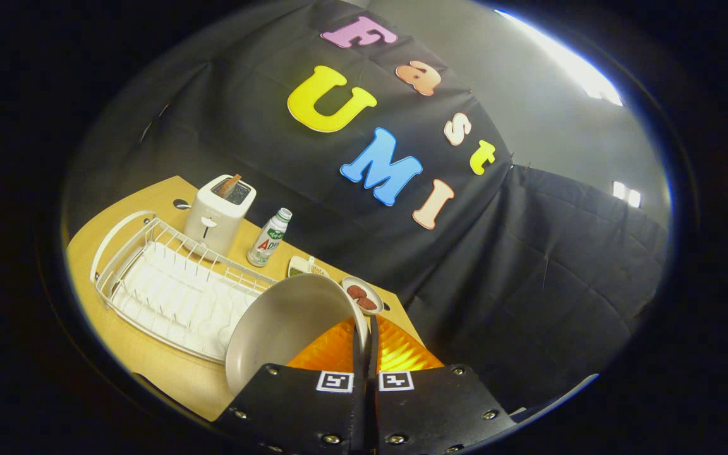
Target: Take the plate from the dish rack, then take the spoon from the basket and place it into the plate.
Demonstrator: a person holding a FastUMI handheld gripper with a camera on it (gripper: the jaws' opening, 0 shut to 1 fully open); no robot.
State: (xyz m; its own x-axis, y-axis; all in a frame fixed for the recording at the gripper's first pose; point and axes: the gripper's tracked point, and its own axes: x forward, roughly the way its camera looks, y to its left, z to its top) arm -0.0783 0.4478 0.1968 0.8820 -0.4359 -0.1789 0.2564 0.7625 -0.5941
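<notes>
**Plate lifted clear of the rack**

The gripper (364, 344) has its two fingers closed nearly together on the rim of one grey plate (282, 325), held up on edge just ahead of them, above the wooden table (149, 360). Beyond the plate to the left lies one white wire dish rack (168, 284). Farther off stand one white toaster (220, 212) and one small bottle (269, 238) with a green-and-red label, its lettering too small to make out. One small dish (362, 294) sits just beyond the fingertips.
</notes>
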